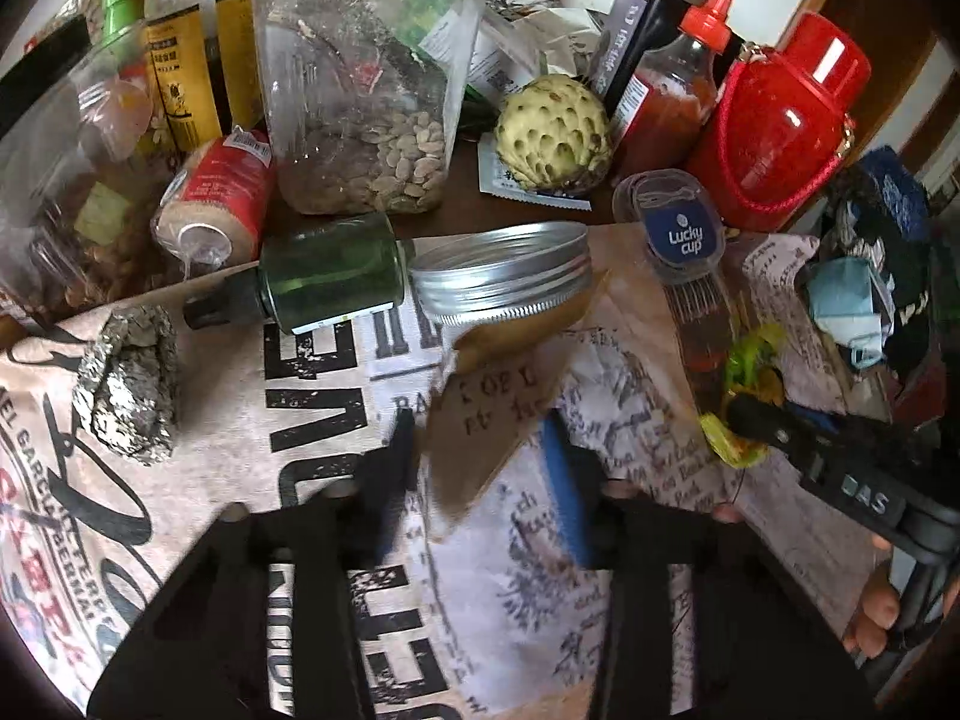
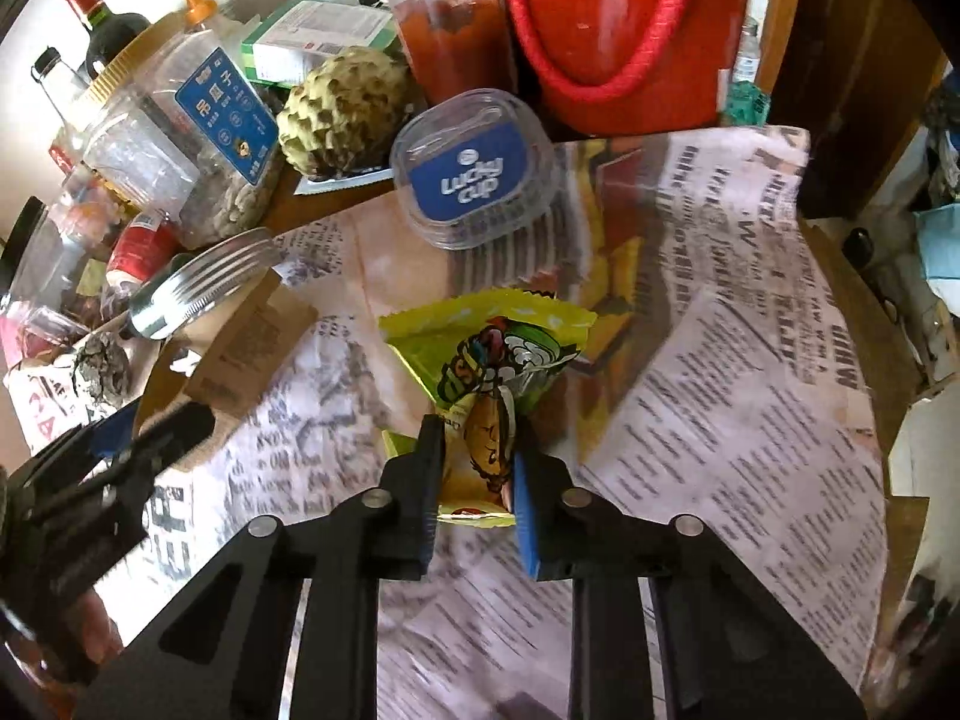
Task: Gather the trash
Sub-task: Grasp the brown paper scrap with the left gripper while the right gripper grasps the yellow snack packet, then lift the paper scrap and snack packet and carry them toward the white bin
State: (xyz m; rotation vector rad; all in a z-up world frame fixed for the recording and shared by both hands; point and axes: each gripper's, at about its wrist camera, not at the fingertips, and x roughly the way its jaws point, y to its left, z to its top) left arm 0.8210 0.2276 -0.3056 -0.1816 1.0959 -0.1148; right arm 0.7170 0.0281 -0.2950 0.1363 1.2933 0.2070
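Note:
A brown cardboard scrap (image 1: 474, 420) stands tilted between the fingers of my left gripper (image 1: 480, 468), which is shut on it just above the newsprint-patterned table cover (image 1: 216, 432). In the right wrist view, that gripper (image 2: 156, 432) holds the same scrap (image 2: 240, 342) at the left. My right gripper (image 2: 474, 468) is shut on a yellow-green snack wrapper (image 2: 486, 372), pinched between the black finger and the blue pad. The left wrist view shows that wrapper (image 1: 744, 360) at the right gripper's tip (image 1: 756, 414). A crumpled foil ball (image 1: 129, 396) lies loose on the left.
A metal lid (image 1: 504, 282), a green bottle (image 1: 324, 276) on its side and a clear "Lucky cup" box (image 1: 684, 228) lie just beyond the grippers. Behind them crowd a seed jar (image 1: 366, 90), a custard apple (image 1: 552, 132), a sauce bottle (image 1: 678, 90) and a red flask (image 1: 780, 120).

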